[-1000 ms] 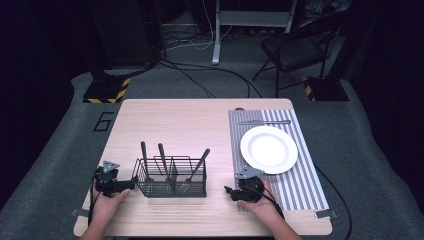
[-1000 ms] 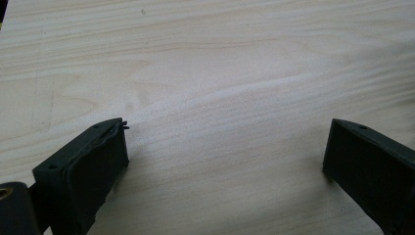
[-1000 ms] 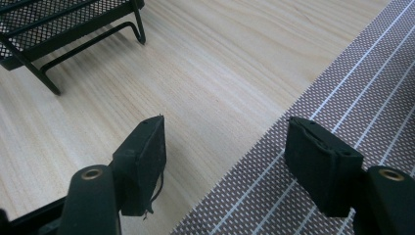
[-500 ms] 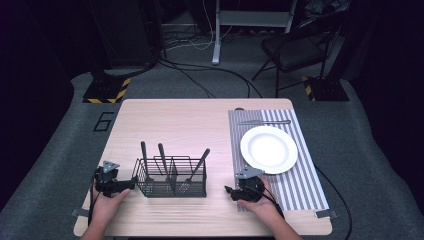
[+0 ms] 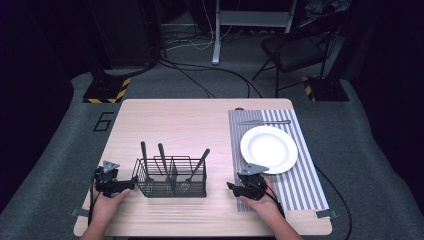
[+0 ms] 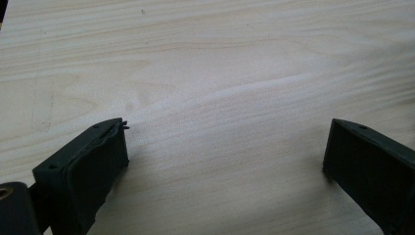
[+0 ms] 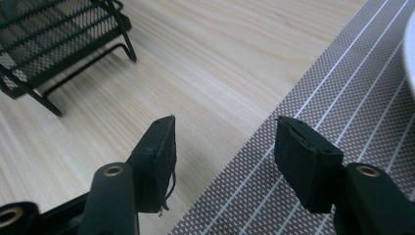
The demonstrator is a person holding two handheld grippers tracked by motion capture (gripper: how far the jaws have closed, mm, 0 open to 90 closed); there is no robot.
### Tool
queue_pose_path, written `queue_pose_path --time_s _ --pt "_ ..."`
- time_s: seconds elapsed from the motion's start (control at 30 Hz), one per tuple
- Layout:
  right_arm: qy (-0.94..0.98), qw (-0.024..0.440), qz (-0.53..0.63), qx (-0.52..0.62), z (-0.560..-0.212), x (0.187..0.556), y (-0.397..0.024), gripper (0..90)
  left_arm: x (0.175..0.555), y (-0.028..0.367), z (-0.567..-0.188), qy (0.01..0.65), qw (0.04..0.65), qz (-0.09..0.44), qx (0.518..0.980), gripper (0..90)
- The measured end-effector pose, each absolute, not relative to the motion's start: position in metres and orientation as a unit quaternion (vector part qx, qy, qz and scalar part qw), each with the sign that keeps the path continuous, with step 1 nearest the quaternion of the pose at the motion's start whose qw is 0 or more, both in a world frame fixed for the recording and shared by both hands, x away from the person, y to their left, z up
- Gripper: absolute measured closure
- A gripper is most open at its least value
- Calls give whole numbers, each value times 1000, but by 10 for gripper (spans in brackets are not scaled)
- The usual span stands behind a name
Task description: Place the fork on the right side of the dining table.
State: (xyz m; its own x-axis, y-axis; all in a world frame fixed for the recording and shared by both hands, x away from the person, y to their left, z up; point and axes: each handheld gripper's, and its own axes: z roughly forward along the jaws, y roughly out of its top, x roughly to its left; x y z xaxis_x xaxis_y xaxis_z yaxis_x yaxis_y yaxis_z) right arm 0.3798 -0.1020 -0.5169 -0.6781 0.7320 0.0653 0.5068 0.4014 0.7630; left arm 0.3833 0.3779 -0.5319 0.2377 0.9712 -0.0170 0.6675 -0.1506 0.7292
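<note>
A black wire-mesh caddy point(image 5: 170, 178) stands at the table's front middle, with three dark-handled utensils point(image 5: 161, 156) upright in it. To its right a white plate point(image 5: 269, 149) lies on a striped grey placemat point(image 5: 287, 187), and a knife point(image 5: 264, 122) lies at the mat's far end. My left gripper point(image 5: 127, 185) rests just left of the caddy; its jaws are open over bare wood point(image 6: 227, 129). My right gripper point(image 5: 231, 188) sits at the mat's left edge, open with nothing in it point(image 7: 226, 125). The caddy's corner point(image 7: 58, 34) shows ahead of it.
The light wooden table point(image 5: 190, 125) has bare room behind the caddy. The placemat's edge point(image 7: 342, 98) runs under my right jaw, with the plate's rim point(image 7: 410, 54) at the far right. A folding chair point(image 5: 295, 47) and cables lie on the floor beyond.
</note>
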Motion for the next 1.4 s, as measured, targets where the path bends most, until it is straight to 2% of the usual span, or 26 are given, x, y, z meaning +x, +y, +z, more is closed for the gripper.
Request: queue_pose_path --time_s 0.27,0.5,0.83,1.17,1.4 --pt "819 155 409 371 -503 375 -102 423 383 378 -532 569 317 239 720 24" --pt "812 135 424 379 -489 376 -103 464 383 378 -532 569 317 239 720 24" --pt "793 113 452 391 -463 379 -106 468 383 378 -532 569 317 239 720 24" --pt "793 117 460 382 -443 380 -103 474 383 378 -532 569 317 239 720 24" --pt "791 100 471 377 -429 384 -98 498 383 378 -532 569 317 238 721 24"
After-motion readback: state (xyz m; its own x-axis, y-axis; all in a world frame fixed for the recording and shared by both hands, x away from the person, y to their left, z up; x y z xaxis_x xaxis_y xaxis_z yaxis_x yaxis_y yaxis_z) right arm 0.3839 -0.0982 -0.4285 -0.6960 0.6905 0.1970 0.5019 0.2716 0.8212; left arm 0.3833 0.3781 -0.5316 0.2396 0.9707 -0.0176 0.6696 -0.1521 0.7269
